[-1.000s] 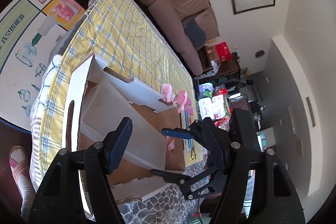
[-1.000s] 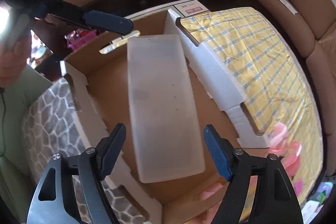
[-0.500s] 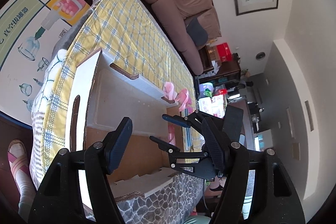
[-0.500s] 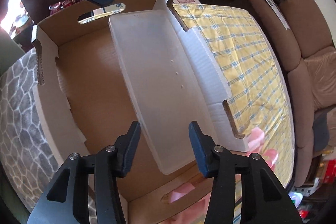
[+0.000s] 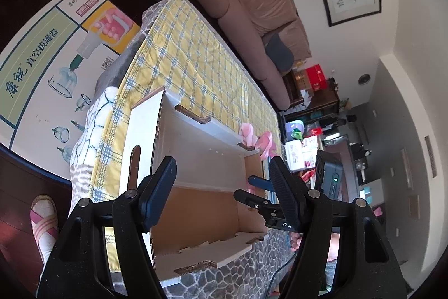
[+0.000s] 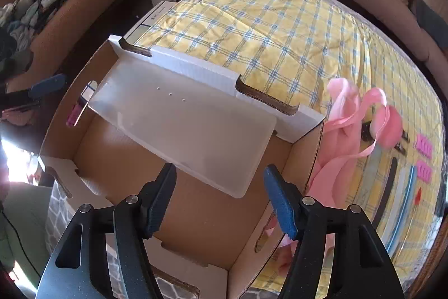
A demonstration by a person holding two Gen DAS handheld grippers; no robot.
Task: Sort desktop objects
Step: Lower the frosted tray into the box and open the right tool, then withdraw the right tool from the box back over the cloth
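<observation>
An open cardboard box (image 6: 196,215) with white outer walls stands on the yellow checked cloth (image 6: 252,27). A frosted plastic board (image 6: 182,125) leans inside it against the far long wall, and shows as a pale sheet (image 5: 201,159) in the left wrist view. My right gripper (image 6: 221,201) hovers over the box floor just short of the board's near edge. Its jaws are opening and nothing is between them. My left gripper (image 5: 221,192) stands open and empty at the box's end, facing the right gripper (image 5: 254,189).
Pink ribbon (image 6: 358,108) lies on the cloth just outside the box's right end, with pink clips (image 6: 422,145) and long flat strips (image 6: 392,187) beyond. A brown sofa (image 5: 246,7) runs behind the table. A printed carton (image 5: 42,55) and a slippered foot (image 5: 42,220) are at left.
The board has gone from lying tilted across the box to leaning on the long wall. The right gripper rolled and drew back from it; its jaws narrowed, then widened.
</observation>
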